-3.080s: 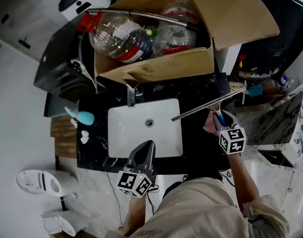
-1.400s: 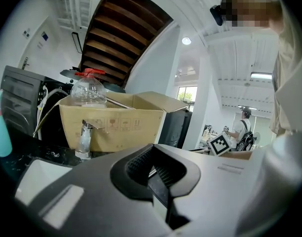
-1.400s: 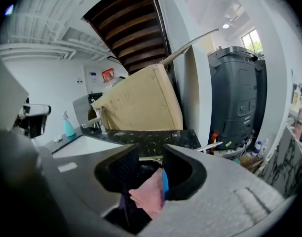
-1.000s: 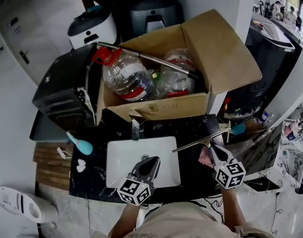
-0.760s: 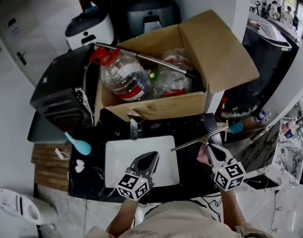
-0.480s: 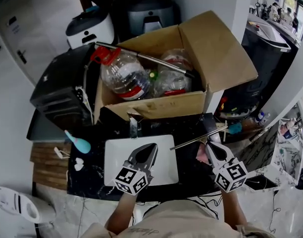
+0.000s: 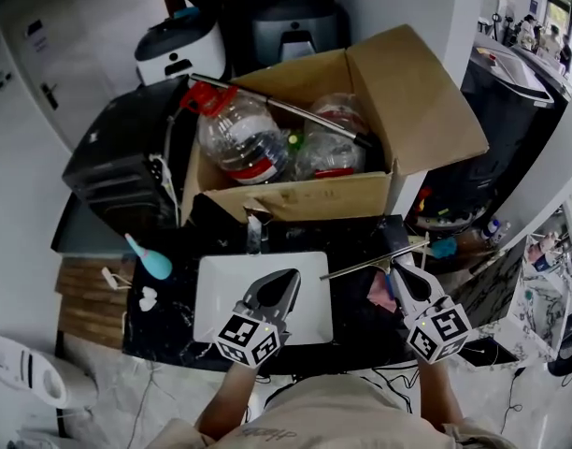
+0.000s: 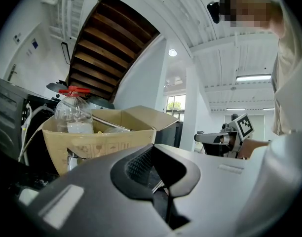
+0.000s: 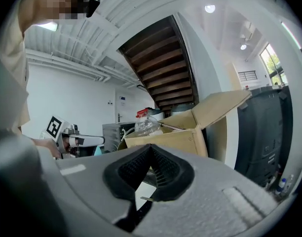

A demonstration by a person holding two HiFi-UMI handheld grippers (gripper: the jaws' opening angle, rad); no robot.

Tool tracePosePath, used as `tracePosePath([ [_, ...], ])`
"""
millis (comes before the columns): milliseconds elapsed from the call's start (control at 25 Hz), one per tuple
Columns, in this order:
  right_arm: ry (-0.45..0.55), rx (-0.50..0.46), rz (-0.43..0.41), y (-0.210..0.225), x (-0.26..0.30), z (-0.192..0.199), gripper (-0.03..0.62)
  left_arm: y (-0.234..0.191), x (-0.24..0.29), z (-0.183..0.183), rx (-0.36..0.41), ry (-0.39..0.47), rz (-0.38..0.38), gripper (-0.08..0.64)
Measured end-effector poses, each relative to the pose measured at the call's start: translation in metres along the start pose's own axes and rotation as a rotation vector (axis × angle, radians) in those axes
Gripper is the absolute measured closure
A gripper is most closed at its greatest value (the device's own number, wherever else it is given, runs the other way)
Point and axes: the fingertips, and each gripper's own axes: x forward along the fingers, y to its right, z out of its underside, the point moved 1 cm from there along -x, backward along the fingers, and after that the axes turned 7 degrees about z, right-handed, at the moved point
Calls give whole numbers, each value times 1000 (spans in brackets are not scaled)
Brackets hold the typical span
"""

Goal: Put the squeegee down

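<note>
The squeegee (image 7: 375,262), a thin metal blade with a teal handle (image 7: 443,247), lies on the dark counter (image 7: 174,283) to the right of the white sink (image 7: 221,297). My right gripper (image 7: 398,269) hovers just in front of the blade. Its jaws are shut with nothing between them, as the right gripper view (image 9: 151,147) also shows. My left gripper (image 7: 291,277) hangs over the sink, jaws shut and empty, tips meeting in the left gripper view (image 8: 153,149).
An open cardboard box (image 7: 295,199) with plastic bottles (image 7: 244,143) stands behind the sink. A black appliance (image 7: 127,162) sits at the left, with a teal brush (image 7: 155,265) on the counter near it. A pink cloth (image 7: 378,293) lies under the right gripper.
Both grippers have risen toward the head camera, the right one more. The squeegee has stayed in place on the counter.
</note>
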Motion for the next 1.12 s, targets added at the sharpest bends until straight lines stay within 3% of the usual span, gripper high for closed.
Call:
tracePosePath([
  [600,-13,14,0,-7,-5,13,591,-5,-16,8,-17,-9,-34,543],
  [1120,-40,-45,76,-4,-19,24,591,-1,-14,20,-41,-20,-1,543],
])
